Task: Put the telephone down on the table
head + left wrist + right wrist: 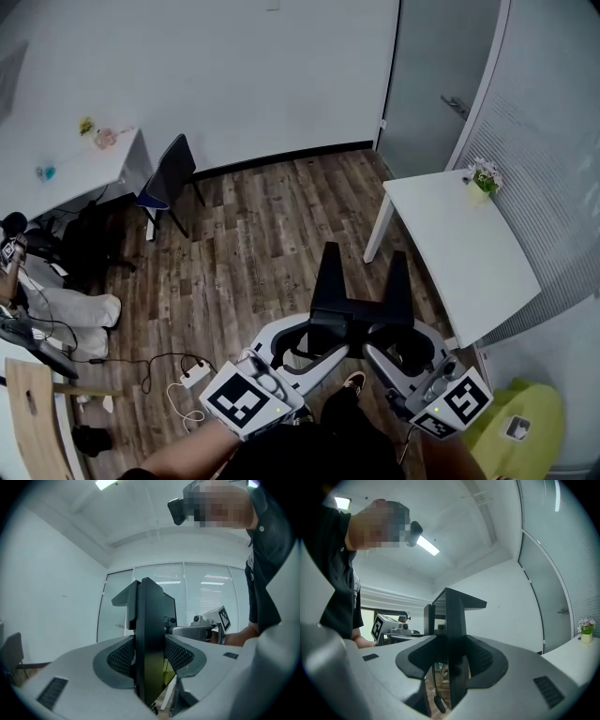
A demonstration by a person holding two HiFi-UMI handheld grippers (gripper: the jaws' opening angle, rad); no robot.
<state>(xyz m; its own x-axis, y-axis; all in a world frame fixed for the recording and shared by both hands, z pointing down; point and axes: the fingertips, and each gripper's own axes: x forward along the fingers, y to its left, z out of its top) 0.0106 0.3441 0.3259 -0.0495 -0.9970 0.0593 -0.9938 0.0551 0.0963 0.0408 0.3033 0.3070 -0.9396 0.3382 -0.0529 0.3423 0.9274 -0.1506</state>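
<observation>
In the head view both claws enter from the bottom edge, held level and side by side, their marker cubes nearest the person and their jaws angled slightly toward each other. The left claw (314,342) (150,657) is clamped on the left end of the black telephone (356,298) (150,620); its own view shows the ribbed pads pressed against both faces of the dark slab. The right claw (398,345) (452,662) grips the telephone's (454,616) right end the same way. The telephone hangs in the air between them, lower centre of the frame, above the wood floor (253,253). The white desk (469,258) stands just to its right, not touching it.
</observation>
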